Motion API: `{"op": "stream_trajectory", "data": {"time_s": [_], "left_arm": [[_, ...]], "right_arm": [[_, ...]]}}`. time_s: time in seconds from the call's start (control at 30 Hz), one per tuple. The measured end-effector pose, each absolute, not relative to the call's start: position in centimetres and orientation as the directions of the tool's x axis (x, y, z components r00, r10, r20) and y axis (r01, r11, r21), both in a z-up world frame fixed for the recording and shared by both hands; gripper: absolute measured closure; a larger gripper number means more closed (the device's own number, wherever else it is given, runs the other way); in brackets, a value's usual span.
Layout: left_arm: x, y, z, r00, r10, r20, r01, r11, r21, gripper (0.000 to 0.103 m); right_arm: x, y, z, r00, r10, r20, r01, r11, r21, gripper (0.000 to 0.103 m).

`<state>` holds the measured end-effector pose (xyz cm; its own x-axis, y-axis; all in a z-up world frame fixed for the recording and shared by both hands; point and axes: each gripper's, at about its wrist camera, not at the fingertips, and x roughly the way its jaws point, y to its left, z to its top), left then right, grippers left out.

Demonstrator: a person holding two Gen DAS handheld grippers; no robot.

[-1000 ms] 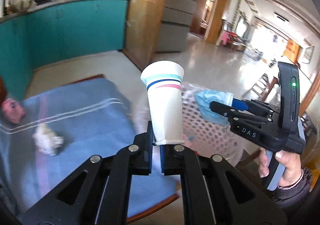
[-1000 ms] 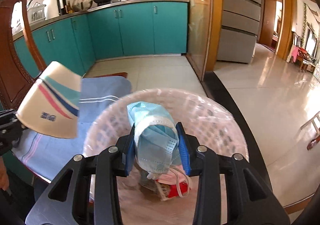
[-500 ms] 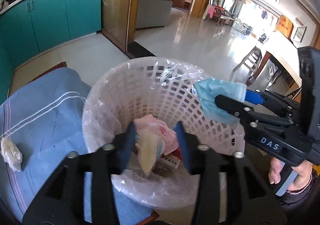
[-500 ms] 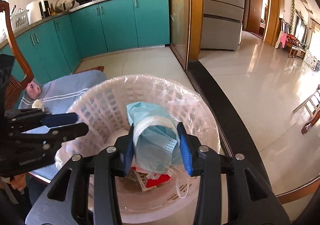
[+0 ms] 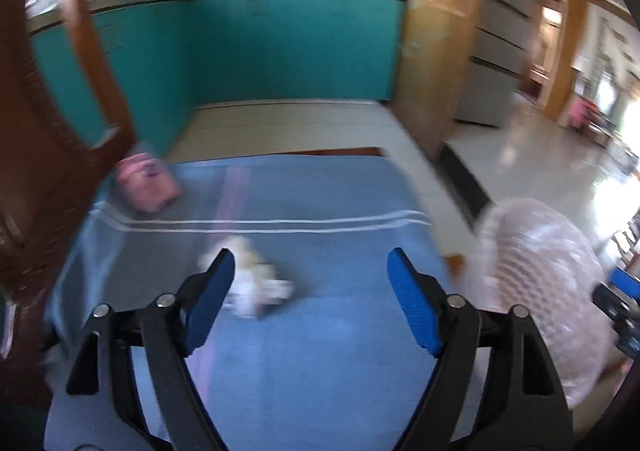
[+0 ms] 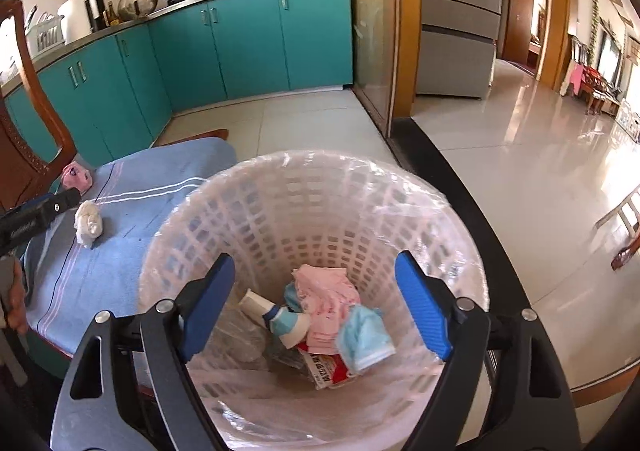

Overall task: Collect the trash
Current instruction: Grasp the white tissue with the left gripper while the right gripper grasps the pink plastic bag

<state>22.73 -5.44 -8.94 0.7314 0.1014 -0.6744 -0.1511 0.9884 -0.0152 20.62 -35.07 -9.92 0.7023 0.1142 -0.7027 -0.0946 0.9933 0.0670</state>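
The trash basket [image 6: 312, 291], pink lattice lined with clear plastic, stands just off the blue cloth's [image 6: 132, 235] edge nearest the open hall floor; the right wrist view looks straight down into it and shows a paper cup [image 6: 276, 317] on its side, a blue face mask [image 6: 366, 335], pink crumpled wrapping [image 6: 326, 297] and a red printed packet [image 6: 326, 369] at the bottom. The right gripper [image 6: 314, 305] hangs over the basket mouth, its jaws opening with nothing between them. The left wrist view, blurred, catches only the basket's outer wall [image 5: 540, 291] at its right side and hides the contents. It shows the left gripper [image 5: 310, 303] over the cloth [image 5: 320, 331], jaws opening and empty, with a white crumpled tissue [image 5: 256, 287] just ahead of its left finger. A pink wad [image 5: 148, 187] lies near the cloth's far corner beside a wooden chair [image 5: 44, 155].
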Motion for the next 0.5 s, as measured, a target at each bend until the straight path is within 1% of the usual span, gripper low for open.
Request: {"op": "stream_trajectory", "data": {"time_s": [0.03, 0.13, 0.23, 0.4, 0.43, 0.5], "left_arm": [[22.8, -4.7, -9.2, 0.729, 0.130, -0.672, -0.182, 0.983, -0.008, 0.018], [23.5, -2.8, -10.2, 0.705, 0.164, -0.691, -0.212, 0.977, 0.015, 0.017], [24.7, -1.8, -11.5, 0.672, 0.170, -0.720, -0.225, 0.974, 0.021, 0.017], [26.0, -0.2, -13.5, 0.640, 0.141, -0.755, -0.208, 0.978, 0.006, 0.017], [26.2, -0.2, -14.0, 0.637, 0.135, -0.759, -0.202, 0.979, 0.005, 0.018], [26.6, -0.1, -14.6, 0.631, 0.120, -0.766, -0.187, 0.982, -0.001, 0.026]], "right_arm": [[20.7, -34.6, -10.0, 0.700, 0.119, -0.704, -0.105, 0.992, 0.064, 0.022], [21.0, -33.2, -10.3, 0.691, 0.131, -0.711, -0.127, 0.990, 0.058, 0.022], [21.4, -32.0, -10.4, 0.683, 0.144, -0.716, -0.149, 0.987, 0.056, 0.022], [21.9, -30.0, -10.0, 0.683, 0.158, -0.713, -0.185, 0.982, 0.040, 0.022], [22.0, -29.7, -10.0, 0.682, 0.159, -0.714, -0.189, 0.981, 0.038, 0.022], [22.3, -29.1, -10.0, 0.681, 0.159, -0.715, -0.196, 0.980, 0.032, 0.022]]}}
